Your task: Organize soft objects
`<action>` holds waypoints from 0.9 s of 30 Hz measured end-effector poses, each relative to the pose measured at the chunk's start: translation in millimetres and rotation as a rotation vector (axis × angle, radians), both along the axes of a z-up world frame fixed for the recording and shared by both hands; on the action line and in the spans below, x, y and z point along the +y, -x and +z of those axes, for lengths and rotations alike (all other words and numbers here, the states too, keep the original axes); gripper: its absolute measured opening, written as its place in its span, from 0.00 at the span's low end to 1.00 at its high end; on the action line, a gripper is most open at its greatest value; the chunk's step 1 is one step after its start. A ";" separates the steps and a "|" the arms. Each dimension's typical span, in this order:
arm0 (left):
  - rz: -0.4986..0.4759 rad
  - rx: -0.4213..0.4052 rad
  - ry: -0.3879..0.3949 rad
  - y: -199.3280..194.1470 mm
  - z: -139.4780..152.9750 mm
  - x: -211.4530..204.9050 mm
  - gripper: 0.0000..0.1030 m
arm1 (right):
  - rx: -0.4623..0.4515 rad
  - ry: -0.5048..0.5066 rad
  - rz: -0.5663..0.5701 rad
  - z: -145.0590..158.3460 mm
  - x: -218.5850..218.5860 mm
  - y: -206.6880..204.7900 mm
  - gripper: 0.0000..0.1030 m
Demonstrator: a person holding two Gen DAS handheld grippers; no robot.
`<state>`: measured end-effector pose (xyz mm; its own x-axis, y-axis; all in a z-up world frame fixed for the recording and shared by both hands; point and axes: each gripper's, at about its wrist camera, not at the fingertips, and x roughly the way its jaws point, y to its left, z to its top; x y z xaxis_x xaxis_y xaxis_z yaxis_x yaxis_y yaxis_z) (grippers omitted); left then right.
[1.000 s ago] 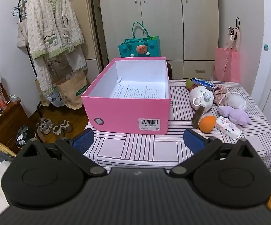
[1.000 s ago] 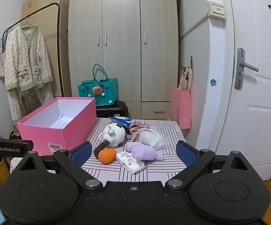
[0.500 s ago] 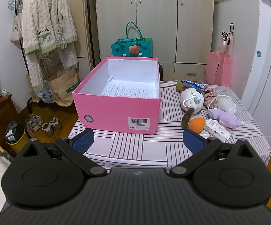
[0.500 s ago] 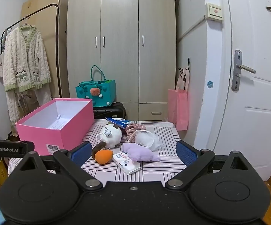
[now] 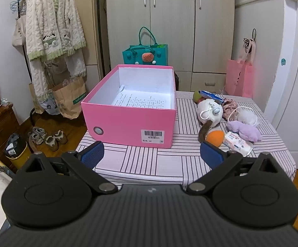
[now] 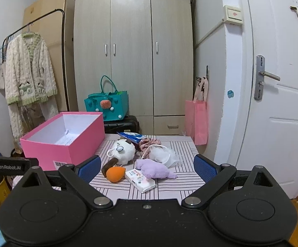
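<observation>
The soft things lie in a loose heap on the right of the striped table [image 5: 153, 164]: a white plush toy [image 6: 123, 151], an orange sponge [image 6: 115, 174], a purple plush [image 6: 154, 168] and a tissue pack [image 6: 141, 180], touching or just beside one another. Best, I judge, to take one edge item first, such as the sponge, pinching its middle. The pink box [image 5: 128, 123] at left holds only a printed sheet [image 5: 141, 100]. Left gripper [image 5: 151, 154] and right gripper [image 6: 147, 167] hover at the near edge, jaws wide apart, holding nothing.
</observation>
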<state>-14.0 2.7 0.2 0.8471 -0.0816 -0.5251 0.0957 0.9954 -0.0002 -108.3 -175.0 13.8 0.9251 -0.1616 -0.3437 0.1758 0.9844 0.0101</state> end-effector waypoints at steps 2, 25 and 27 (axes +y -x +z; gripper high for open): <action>-0.003 0.004 0.005 0.9 0.0 1.4 0.97 | -0.003 0.006 -0.002 0.2 1.3 1.9 0.96; -0.010 -0.116 -0.082 18.7 -16.0 -2.8 0.99 | 0.040 0.056 0.014 -9.0 12.3 4.9 0.96; -0.019 -0.114 -0.078 18.0 -17.7 -3.0 0.99 | 0.040 0.057 0.016 -9.5 13.3 5.0 0.96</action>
<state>-32.1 -0.3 -17.5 0.9005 -0.0608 -0.4305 0.1094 0.9900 0.0891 -113.3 -161.7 4.3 0.9134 -0.1670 -0.3712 0.1588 0.9859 -0.0528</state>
